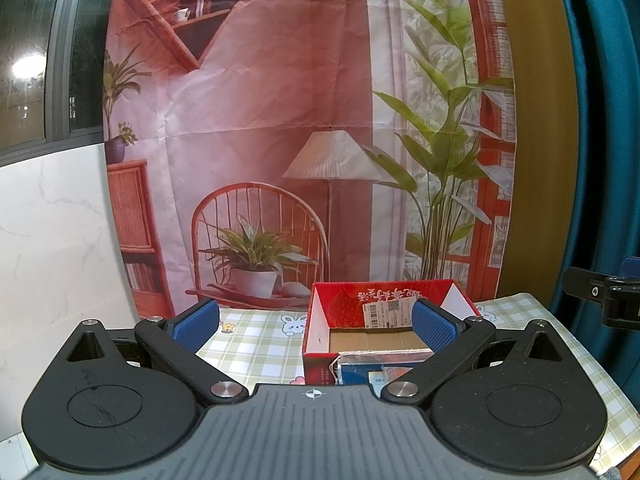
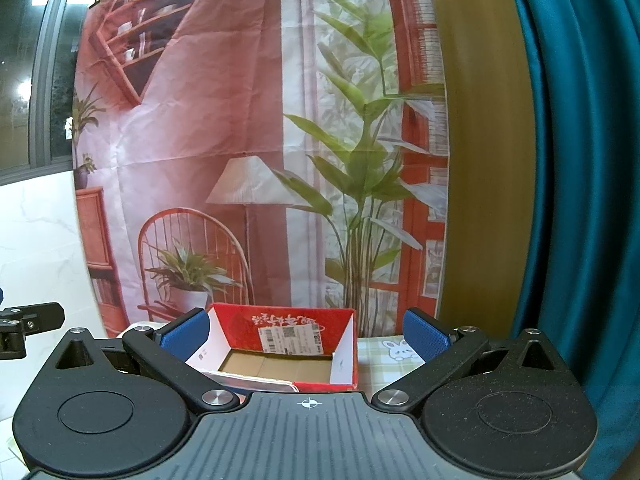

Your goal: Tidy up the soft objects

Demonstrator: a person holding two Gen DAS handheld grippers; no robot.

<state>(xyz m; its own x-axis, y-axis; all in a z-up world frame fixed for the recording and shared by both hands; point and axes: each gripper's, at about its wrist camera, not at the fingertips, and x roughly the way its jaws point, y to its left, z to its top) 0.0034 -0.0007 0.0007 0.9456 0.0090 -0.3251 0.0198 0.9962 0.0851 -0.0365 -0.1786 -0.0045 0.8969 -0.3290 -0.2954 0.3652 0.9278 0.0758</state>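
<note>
A red open cardboard box [image 1: 352,300] with a shipping label on its inner back wall stands on the checked tablecloth [image 1: 256,340]. Its brown floor shows no objects. A silvery blue packet [image 1: 372,370] leans at the box's near wall. My left gripper [image 1: 316,322] is open and empty, held above the table in front of the box. In the right wrist view the same box [image 2: 280,320] sits ahead, with a pale packet edge [image 2: 256,382] at its near side. My right gripper [image 2: 306,334] is open and empty.
A printed room backdrop [image 1: 280,120] hangs behind the table. A teal curtain [image 2: 580,160] hangs at the right. A white marble wall [image 1: 48,240] and a dark window are at the left. The other gripper's black part [image 1: 604,292] shows at the right edge.
</note>
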